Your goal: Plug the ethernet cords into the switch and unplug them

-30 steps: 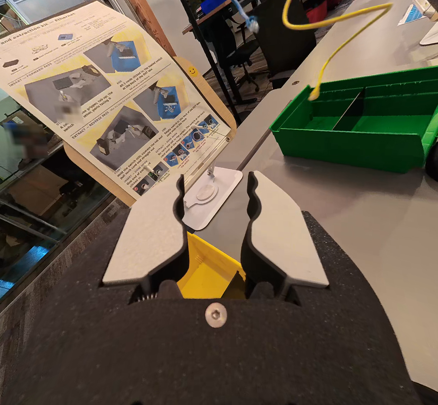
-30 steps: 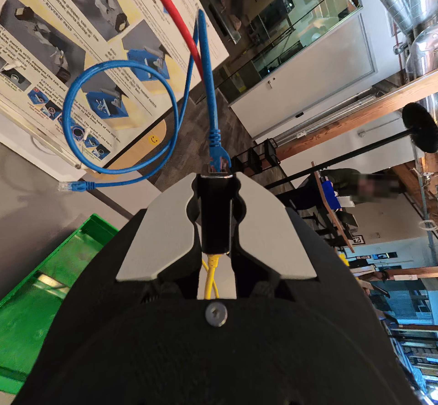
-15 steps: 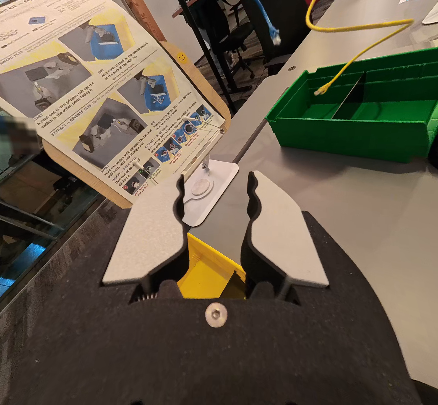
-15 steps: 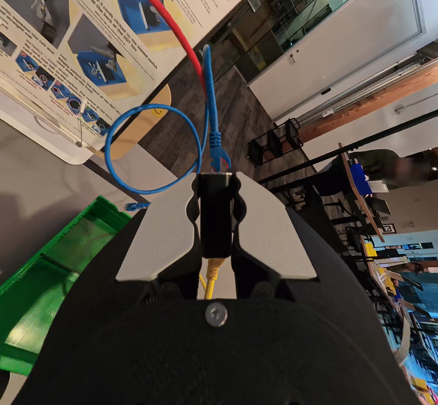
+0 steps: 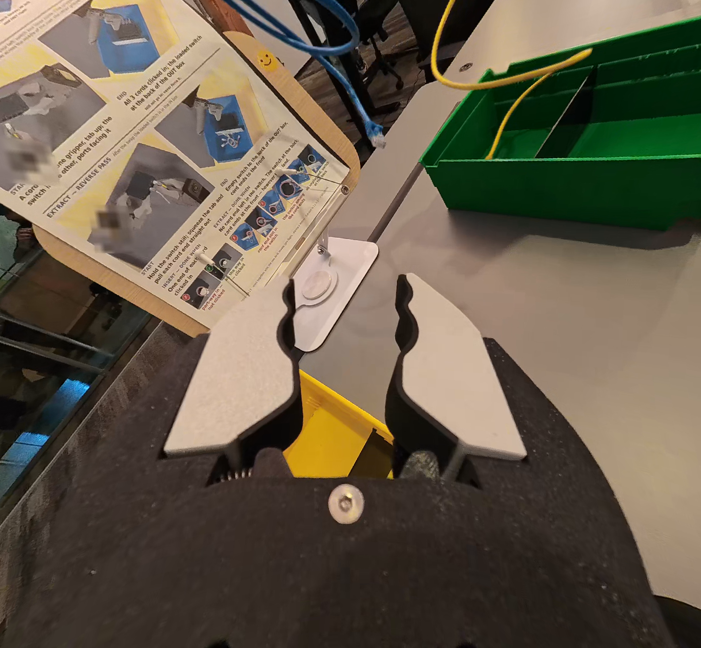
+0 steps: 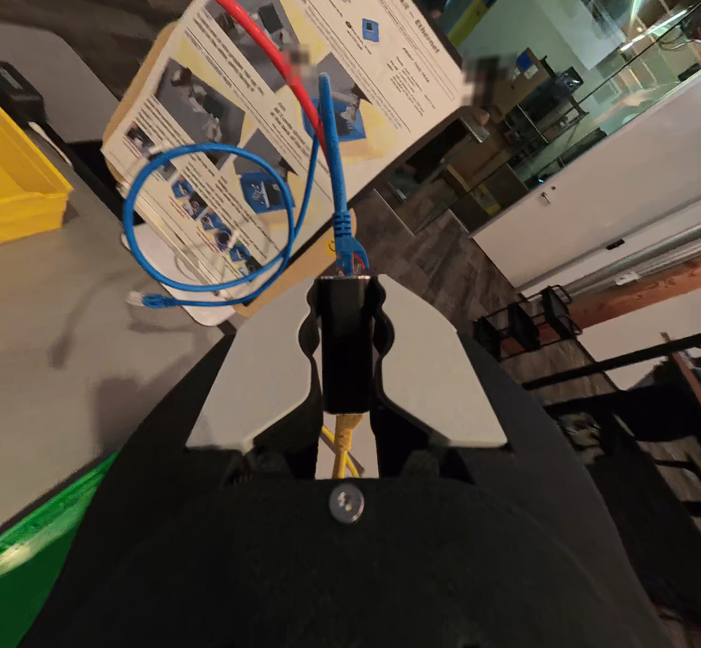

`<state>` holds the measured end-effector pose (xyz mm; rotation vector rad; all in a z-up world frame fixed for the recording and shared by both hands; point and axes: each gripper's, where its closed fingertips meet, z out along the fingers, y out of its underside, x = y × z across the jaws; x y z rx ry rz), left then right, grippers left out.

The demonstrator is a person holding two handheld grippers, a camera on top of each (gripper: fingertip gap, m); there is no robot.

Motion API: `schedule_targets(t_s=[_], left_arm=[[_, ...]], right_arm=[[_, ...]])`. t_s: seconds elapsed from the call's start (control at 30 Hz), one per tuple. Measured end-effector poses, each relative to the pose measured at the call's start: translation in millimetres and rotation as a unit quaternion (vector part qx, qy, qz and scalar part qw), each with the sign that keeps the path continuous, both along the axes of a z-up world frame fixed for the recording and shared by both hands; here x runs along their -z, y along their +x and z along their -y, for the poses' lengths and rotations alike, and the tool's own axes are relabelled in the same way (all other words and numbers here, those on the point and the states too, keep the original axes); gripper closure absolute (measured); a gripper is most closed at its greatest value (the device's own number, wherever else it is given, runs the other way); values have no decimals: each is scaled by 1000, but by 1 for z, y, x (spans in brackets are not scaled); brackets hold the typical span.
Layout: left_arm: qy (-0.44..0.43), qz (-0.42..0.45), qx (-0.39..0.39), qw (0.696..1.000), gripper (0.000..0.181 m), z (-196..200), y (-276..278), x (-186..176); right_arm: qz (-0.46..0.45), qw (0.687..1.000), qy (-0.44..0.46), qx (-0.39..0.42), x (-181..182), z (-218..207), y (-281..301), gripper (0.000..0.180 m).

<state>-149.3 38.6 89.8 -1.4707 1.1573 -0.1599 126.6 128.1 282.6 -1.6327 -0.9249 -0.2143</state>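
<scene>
Item: black switch (image 6: pixel 345 345), clamped between the jaws of the right gripper (image 6: pixel 346 311), blue cord (image 6: pixel 333 159), red cord (image 6: pixel 242 19) and yellow cord (image 6: pixel 343 436) plugged in. Left gripper (image 5: pixel 344 311) spread, empty. Handling: keep switch steady; left pinches one plug tab, pulls straight

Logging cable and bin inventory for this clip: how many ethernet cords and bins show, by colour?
Blue cords: 1, blue cord
Red cords: 1, red cord
Yellow cords: 1, yellow cord
Green bins: 1, green bin
Yellow bins: 1, yellow bin
Total: 5
</scene>
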Motion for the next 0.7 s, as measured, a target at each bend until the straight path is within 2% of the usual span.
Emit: schedule_targets(t_s=[0.13,0.3,0.5,0.7], left_arm=[[-5,-13,-2,1000,130,-2,3,6],[-7,-29,2,1000,130,-2,10,12],[10,-34,-1,999,134,-5,22,13],[15,-42,8,999,134,-1,33,15]], right_arm=[[-66,997,-14,-42,23,2,5,153],[-103,992,-55,-37,70,11,47,153],[-131,984,-94,-78,116,52,86,153],[-140,976,-159,-41,159,61,120,154]])
